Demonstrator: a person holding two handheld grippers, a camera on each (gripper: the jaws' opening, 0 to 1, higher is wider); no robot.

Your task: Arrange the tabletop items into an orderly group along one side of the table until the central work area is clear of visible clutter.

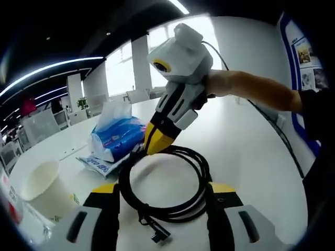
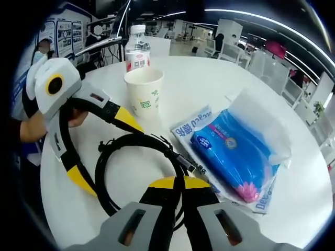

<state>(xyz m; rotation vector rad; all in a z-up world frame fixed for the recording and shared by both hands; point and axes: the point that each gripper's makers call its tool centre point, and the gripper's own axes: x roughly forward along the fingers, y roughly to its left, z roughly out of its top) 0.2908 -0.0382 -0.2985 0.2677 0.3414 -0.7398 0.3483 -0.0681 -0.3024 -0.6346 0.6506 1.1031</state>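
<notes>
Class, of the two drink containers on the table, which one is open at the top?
The white paper cup, its mouth uncovered; the plastic bottle behind it wears a cap.

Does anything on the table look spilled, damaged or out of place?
Nothing is spilled or damaged. The paper cup and bottle stand upright. Only the tissue pack lies slanted across a flat packet, beside the coiled black cable.

The coiled cable [image 1: 163, 184] looked like matt black rubber; the tissue pack [image 2: 234, 154] was glossy blue plastic, the cup [image 2: 144, 94] plain paper.
</notes>
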